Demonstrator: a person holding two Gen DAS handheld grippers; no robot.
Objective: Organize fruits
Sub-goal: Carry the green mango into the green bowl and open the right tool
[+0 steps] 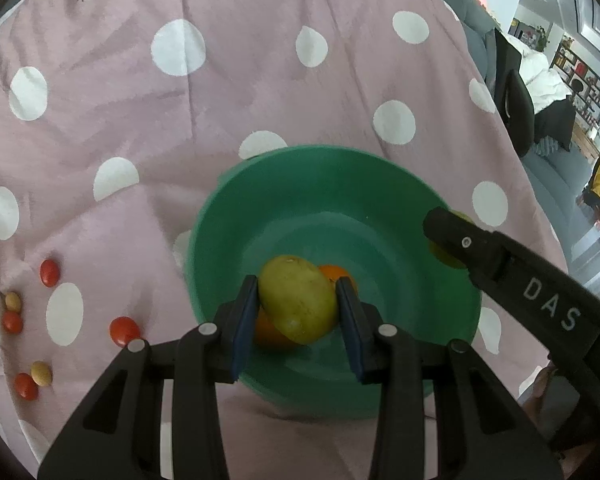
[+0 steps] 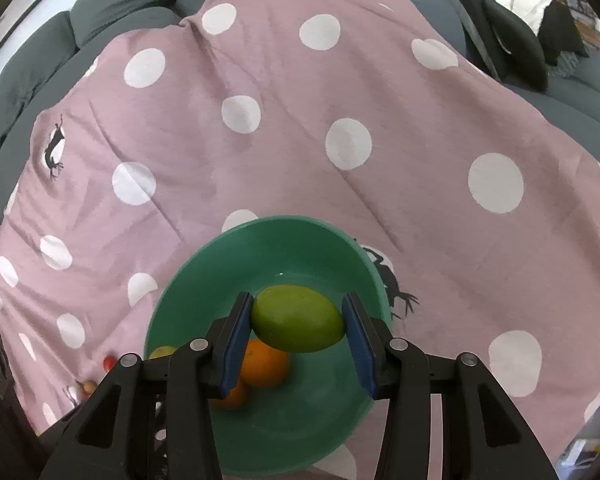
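Note:
My left gripper (image 1: 297,284) is shut on a yellow-green oval fruit (image 1: 298,304) and holds it over the green bowl (image 1: 300,152). Two oranges (image 1: 334,272) lie in the bowl beneath it. From the right, my right gripper (image 1: 450,240) reaches over the bowl's rim with a green fruit mostly hidden behind its finger. In the right wrist view, the right gripper (image 2: 298,298) is shut on a green oval fruit (image 2: 298,320) above the bowl (image 2: 284,222), with the oranges (image 2: 266,362) below.
The bowl sits on a pink cloth with white dots (image 1: 260,80) spread over a grey sofa (image 2: 120,4). Several small red and yellow tomatoes (image 1: 124,330) lie on the cloth left of the bowl. Dark cushions (image 2: 516,48) lie at the far right.

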